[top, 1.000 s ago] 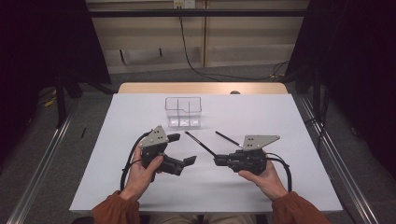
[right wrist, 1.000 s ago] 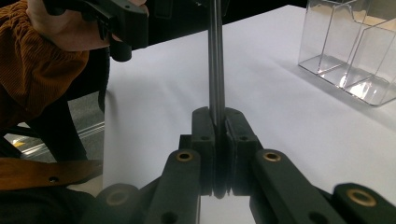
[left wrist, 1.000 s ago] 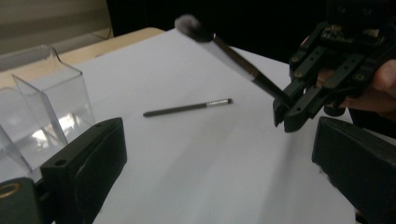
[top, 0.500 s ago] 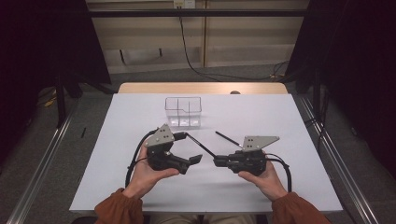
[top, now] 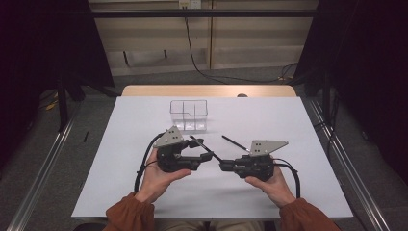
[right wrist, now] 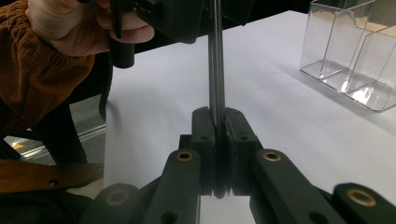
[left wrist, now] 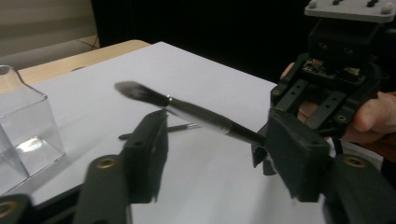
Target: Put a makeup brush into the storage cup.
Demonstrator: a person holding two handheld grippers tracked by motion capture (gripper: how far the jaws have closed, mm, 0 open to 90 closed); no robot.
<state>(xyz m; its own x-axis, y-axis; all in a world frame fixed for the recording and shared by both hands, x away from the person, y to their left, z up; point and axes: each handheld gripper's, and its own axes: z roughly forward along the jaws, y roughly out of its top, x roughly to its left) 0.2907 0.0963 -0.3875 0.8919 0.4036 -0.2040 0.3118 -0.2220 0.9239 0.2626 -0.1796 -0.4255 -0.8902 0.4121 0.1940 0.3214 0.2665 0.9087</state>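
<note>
Left gripper (top: 204, 155) sits left of centre on the table (top: 308, 144), held in the left hand (top: 159, 175), jaws pointing right. Its jaws stand half apart and have just been closing. In the left gripper view the brush (left wrist: 196, 113) crosses the gap between them, bristle tip up-left and handle running down-right; the pads don't press on it yet, gap visible on both sides, though the left jaw tip is very near the shaft. So not gripping.

Brush in the high view (top: 206, 148): thin dark stick angled from upper left to lower right, lifted off the sheet, spanning from the left gripper to the right gripper (top: 224, 167).

Right gripper, in the right hand (top: 272, 185), points left and is clamped tight on the brush handle; the right gripper view shows the shaft (right wrist: 216, 70) rising straight up from between closed pads.

A second brush (top: 235, 143) lies flat on the table just beyond the right gripper. Clear box (top: 188, 115) stands farther back, centre-left, well apart from both grippers.
</note>
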